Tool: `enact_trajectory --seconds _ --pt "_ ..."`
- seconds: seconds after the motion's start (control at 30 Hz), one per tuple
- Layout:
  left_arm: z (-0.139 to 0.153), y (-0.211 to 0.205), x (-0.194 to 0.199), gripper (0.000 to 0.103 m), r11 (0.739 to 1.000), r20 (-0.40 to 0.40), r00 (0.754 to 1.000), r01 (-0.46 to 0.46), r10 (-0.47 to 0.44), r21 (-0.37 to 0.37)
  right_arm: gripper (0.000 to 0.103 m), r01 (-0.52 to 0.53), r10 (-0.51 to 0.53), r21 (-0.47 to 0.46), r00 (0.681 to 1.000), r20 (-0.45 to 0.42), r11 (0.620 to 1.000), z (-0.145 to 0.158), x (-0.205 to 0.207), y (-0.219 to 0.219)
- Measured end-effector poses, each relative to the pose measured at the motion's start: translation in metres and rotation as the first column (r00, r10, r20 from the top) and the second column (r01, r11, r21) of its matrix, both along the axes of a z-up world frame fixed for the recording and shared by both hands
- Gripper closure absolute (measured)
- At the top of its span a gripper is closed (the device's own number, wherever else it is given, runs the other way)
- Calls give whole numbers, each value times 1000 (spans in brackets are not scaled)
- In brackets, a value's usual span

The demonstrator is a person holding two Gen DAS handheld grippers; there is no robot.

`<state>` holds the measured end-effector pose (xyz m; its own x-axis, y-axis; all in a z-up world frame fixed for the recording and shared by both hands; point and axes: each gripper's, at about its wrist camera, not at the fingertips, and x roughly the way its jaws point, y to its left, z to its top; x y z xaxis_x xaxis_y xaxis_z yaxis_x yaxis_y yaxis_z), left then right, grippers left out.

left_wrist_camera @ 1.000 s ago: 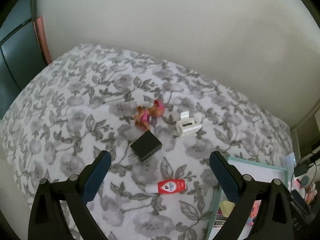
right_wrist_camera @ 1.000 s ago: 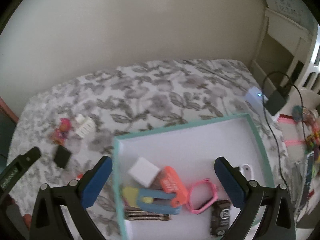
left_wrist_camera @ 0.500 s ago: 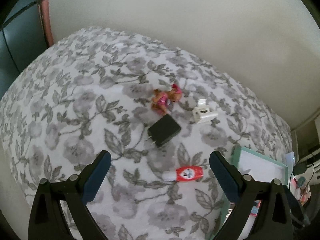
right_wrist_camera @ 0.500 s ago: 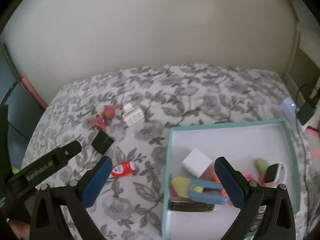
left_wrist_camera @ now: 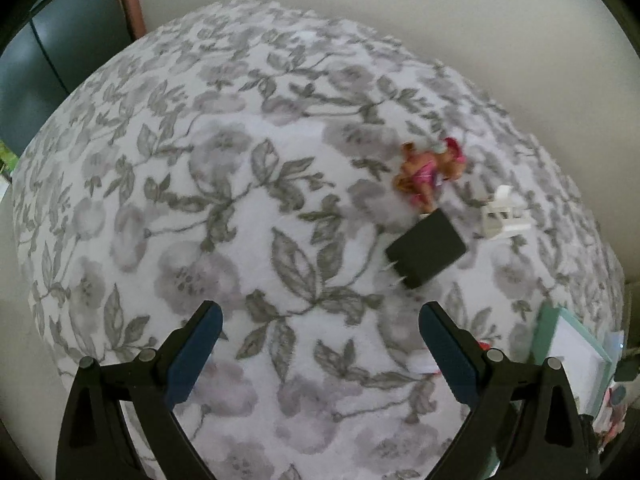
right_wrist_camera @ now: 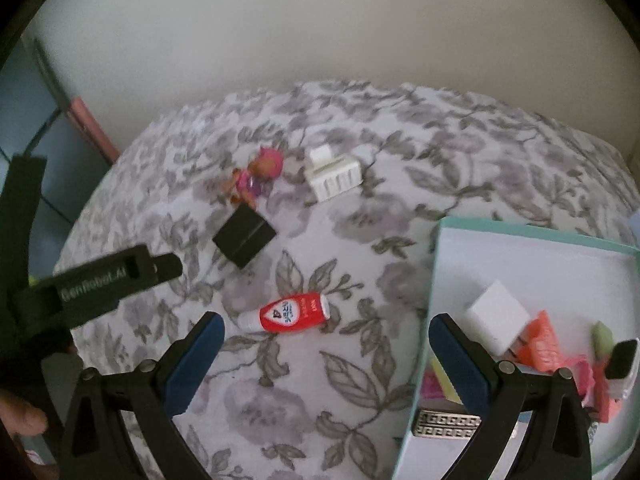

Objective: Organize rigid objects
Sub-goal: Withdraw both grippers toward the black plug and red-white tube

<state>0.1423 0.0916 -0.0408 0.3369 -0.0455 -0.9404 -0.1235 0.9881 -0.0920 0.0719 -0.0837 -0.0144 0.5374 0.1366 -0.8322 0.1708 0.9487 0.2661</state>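
Observation:
On the floral bedspread lie a pink doll (left_wrist_camera: 424, 172) (right_wrist_camera: 256, 178), a black charger block (left_wrist_camera: 426, 254) (right_wrist_camera: 245, 236), a white ridged block (left_wrist_camera: 505, 216) (right_wrist_camera: 334, 176) and a red-and-white tube (right_wrist_camera: 294, 312). A teal-rimmed white box (right_wrist_camera: 436, 264) (left_wrist_camera: 540, 336) at the right holds several small items. My left gripper (left_wrist_camera: 318, 316) is open and empty, short of the charger and left of it. My right gripper (right_wrist_camera: 326, 326) is open and empty, with the tube just ahead between its fingers. The left gripper's body shows at the left of the right wrist view (right_wrist_camera: 100, 280).
A plain wall runs behind the bed. A dark cabinet (left_wrist_camera: 60, 52) and a pink strip (right_wrist_camera: 94, 124) stand at the bed's left end. Clutter and a cable sit past the box at the far right (left_wrist_camera: 620, 392).
Both grippers have swung left. The box has slid to the right edge of both views. The tube now lies between the right gripper's fingers, and the loose items sit right of the left gripper.

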Motion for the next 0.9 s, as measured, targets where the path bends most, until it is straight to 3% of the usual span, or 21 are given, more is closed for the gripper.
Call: enact_trajectory --seconds 0.43,0.77,0.9 --pt "-30 24 17 4 995 -75 992 -97 98 19 0 -103 100 -33 992 -82 994 -44 33 34" --pt "-32 33 23 4 995 -73 993 -93 95 24 0 -157 143 -112 982 -127 981 -60 43 56" --pt "-32 24 25 4 996 -70 994 -78 80 36 9 -152 134 -136 982 -134 979 -62 45 56"
